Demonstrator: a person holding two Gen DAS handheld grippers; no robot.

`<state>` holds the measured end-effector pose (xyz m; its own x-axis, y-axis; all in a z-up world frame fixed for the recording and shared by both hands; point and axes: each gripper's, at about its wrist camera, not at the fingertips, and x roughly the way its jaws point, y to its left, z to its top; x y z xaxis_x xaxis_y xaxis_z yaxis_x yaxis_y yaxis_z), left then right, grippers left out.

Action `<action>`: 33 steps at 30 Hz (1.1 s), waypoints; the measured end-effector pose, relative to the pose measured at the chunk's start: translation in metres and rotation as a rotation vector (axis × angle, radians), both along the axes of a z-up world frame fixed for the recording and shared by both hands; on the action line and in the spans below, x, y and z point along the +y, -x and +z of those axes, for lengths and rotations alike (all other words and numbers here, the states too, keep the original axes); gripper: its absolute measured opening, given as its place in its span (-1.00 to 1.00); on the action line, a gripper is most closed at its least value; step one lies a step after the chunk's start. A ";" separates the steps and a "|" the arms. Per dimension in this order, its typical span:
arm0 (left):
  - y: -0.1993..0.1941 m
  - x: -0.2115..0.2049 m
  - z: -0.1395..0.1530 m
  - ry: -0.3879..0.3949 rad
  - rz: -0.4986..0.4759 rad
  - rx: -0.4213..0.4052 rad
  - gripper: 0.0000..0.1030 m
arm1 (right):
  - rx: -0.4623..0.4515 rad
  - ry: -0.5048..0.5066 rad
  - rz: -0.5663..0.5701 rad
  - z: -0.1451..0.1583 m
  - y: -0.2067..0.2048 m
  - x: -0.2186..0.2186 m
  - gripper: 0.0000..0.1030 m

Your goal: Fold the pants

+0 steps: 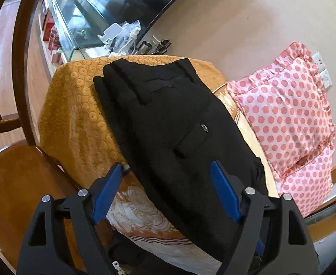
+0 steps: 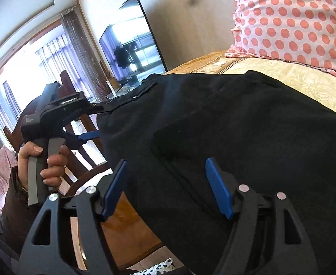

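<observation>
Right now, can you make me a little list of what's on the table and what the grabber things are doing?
pants: black pants, folded into a bundle on the table
table cover: gold patterned tablecloth
pillow: pink polka-dot pillow, beside the pants
left gripper: left gripper, jaws open, above the near end of the pants
right gripper: right gripper, jaws open, over the pants
chair: wooden chair next to the table
TV: dark screen by the wall
</observation>
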<state>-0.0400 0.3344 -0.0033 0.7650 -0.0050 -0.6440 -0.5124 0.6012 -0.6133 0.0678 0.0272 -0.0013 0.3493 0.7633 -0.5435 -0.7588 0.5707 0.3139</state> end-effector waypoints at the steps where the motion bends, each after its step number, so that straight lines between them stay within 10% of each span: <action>1: 0.000 -0.001 0.002 0.004 0.000 -0.001 0.53 | -0.001 0.000 0.000 0.000 0.000 0.000 0.35; 17: -0.014 0.031 0.019 0.011 0.140 -0.031 0.43 | -0.021 -0.037 0.018 -0.003 0.004 -0.005 0.39; 23: -0.037 0.016 0.021 -0.164 0.118 0.056 -0.74 | -0.043 -0.122 0.003 0.014 0.020 -0.046 0.53; 33: -0.062 -0.108 0.127 -0.503 -0.177 -0.150 -0.87 | -0.152 -0.277 -0.254 0.047 0.051 -0.184 0.71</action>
<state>0.0225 0.2260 0.1233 0.8640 0.1378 -0.4843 -0.3058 0.9078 -0.2872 0.0167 -0.1565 0.0455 0.6059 0.7528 -0.2572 -0.6543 0.6555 0.3772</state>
